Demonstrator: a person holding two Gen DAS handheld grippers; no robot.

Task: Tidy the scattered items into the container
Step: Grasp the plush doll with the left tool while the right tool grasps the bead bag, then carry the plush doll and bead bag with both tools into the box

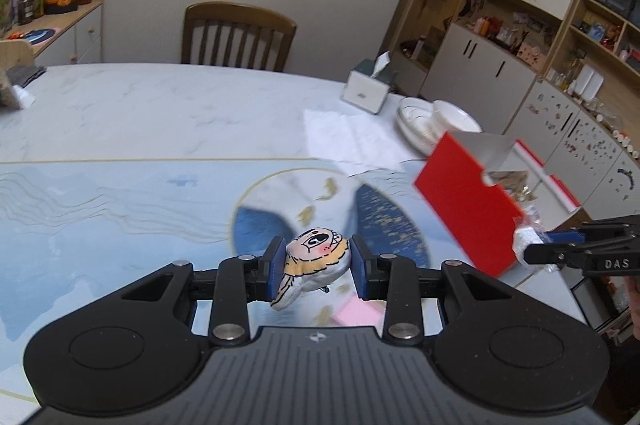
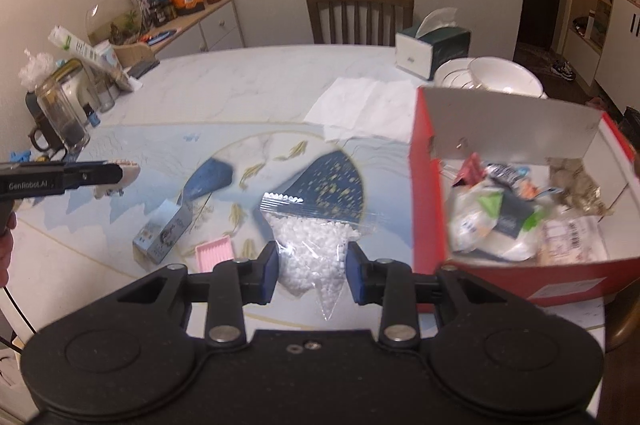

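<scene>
Currently both tongs are loaded and off the bench. Left tongs are clamped on a small soft toy with a drawn face, pads pressing both its sides. Right tongs are clamped on a clear zip bag of white beads, which hangs between the pads. The red box stands to the right, open, already holding several packets.

Step in hand, as judged: carry to the container. Next move calls for bringing each load over the box rim before release.

Remaining on the bench: a small blue carton and a pink card, near left of the bag.
</scene>
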